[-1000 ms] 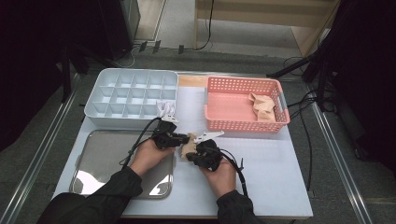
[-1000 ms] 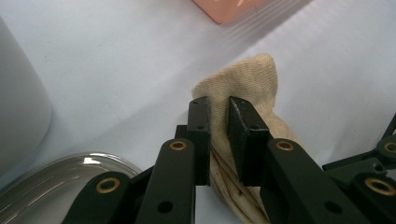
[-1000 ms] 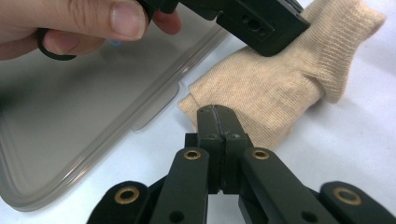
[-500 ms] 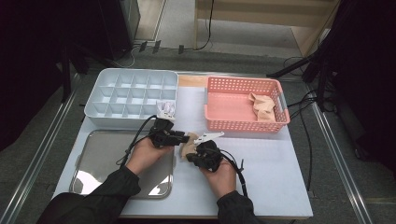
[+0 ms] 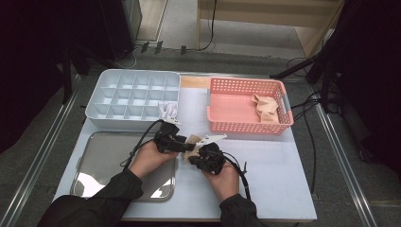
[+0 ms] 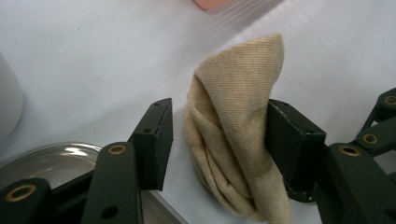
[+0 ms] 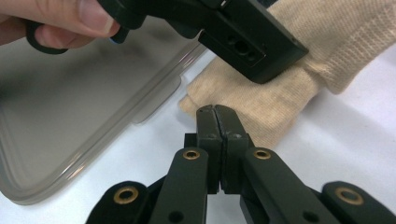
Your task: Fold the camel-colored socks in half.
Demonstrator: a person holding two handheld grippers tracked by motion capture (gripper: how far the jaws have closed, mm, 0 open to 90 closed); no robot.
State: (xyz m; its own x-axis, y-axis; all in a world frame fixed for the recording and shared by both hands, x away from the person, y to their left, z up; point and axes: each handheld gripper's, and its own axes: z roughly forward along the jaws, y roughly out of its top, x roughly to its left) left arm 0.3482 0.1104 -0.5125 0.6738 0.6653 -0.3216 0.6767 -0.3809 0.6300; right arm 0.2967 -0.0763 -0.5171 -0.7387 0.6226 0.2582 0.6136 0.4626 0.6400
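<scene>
A folded beige cloth (image 6: 233,140) lies on the white table between my two grippers, small and half covered in the high view (image 5: 191,147). My left gripper (image 6: 219,112) is open and straddles the cloth: its right jaw touches the fabric and its left jaw stands a little clear. The high view places that gripper (image 5: 174,142) at the metal tray's right edge. My right gripper (image 7: 215,112) is shut, its tips against the near edge of the cloth (image 7: 280,102), with no fabric visible between them. One left gripper jaw crosses above the cloth in that view.
A metal tray (image 5: 104,161) lies at the front left and a white divided box (image 5: 127,97) behind it, with a white item (image 5: 169,111) in its near right compartment. At the back right, a pink basket (image 5: 236,106) holds another beige cloth (image 5: 265,108).
</scene>
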